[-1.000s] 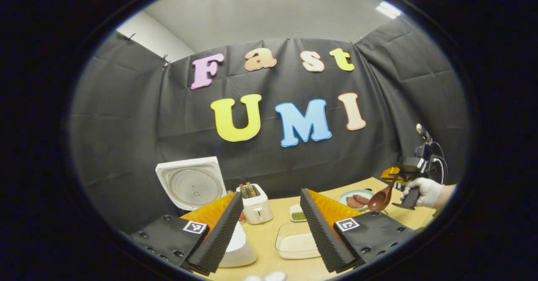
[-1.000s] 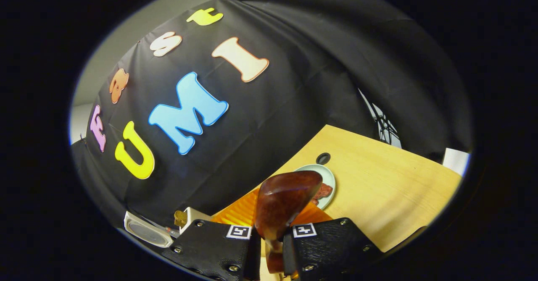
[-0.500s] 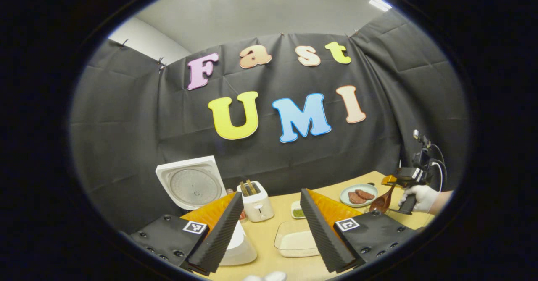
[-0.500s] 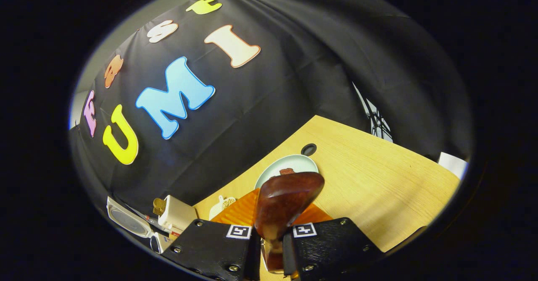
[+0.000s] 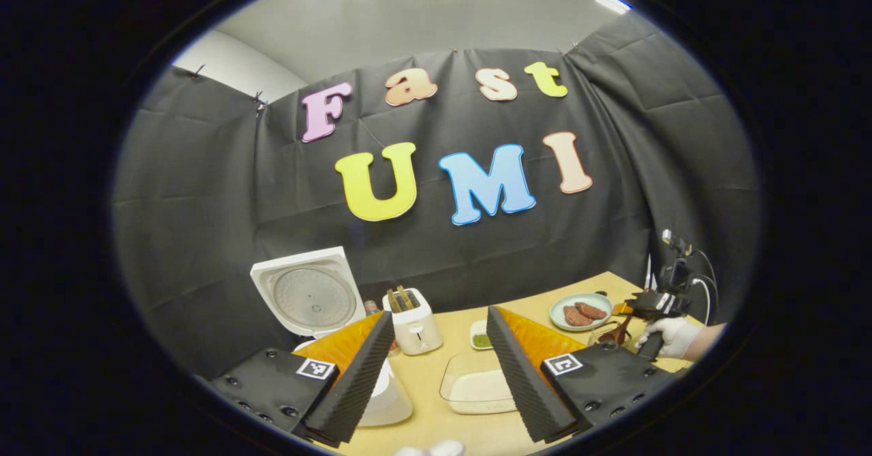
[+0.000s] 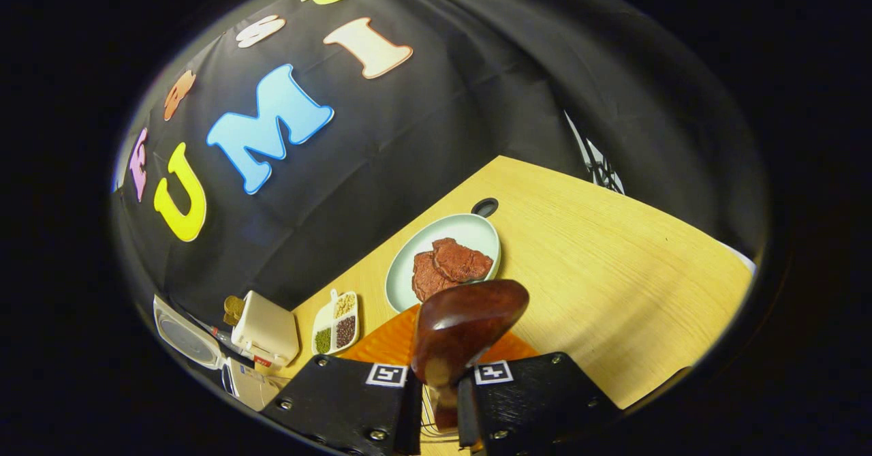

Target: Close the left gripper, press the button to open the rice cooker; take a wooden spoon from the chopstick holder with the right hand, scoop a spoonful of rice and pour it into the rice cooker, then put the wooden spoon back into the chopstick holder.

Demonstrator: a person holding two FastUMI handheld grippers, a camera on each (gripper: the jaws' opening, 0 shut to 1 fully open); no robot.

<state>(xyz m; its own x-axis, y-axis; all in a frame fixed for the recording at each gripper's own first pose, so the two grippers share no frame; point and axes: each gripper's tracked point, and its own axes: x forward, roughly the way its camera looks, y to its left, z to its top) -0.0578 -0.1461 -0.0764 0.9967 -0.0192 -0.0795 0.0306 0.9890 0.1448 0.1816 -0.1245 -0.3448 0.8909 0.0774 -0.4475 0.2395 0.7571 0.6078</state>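
The right tongs (image 6: 439, 401) are pinching the wooden spoon (image 6: 463, 326) by its handle, bowl pointing forward over the desk (image 6: 613, 272) near the plate (image 6: 470, 228) of meat. It looks stiff, light and glossy, so probably a bit slippery; gripping low on the handle seems smart. The gloved hand (image 5: 671, 337) holds that gripper low at the desk's far right. The left tongs (image 5: 436, 367) are spread, hovering above the rice dish (image 5: 477, 388), with the rice cooker (image 5: 306, 296) lid up.
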